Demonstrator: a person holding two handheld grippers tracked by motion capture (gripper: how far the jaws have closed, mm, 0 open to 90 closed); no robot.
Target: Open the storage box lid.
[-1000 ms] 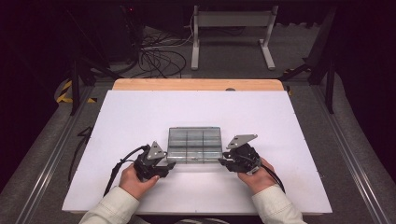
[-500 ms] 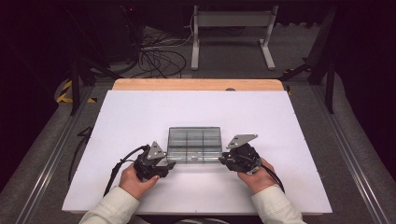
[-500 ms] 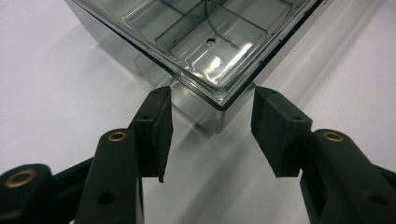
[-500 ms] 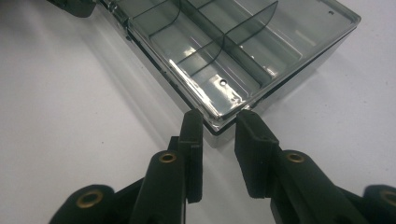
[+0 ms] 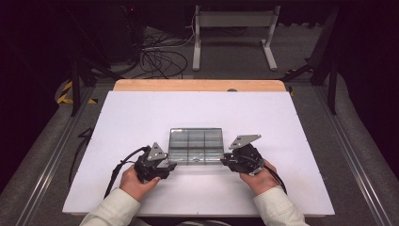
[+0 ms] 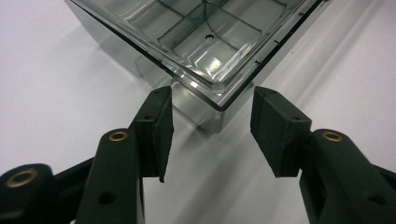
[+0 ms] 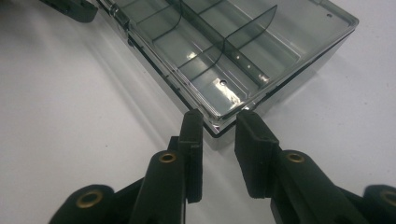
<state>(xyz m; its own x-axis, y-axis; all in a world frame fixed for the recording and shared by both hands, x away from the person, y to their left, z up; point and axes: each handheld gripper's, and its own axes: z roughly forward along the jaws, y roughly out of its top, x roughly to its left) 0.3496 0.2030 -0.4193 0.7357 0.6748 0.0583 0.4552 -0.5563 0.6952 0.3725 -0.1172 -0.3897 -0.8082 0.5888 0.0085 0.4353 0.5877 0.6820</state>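
Between both claws lies the clear box [image 5: 195, 145] (lidded), each claw gaping at a near corner.

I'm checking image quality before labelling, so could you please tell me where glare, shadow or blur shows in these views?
High view: evenly lit white table, dark surroundings, a bright glint on the clear box near edge. Left gripper view: white glare on the lid near its corner, soft shadow beside the box, jaws slightly soft. Right gripper view: small glints on the lid, shadow to the box's left.
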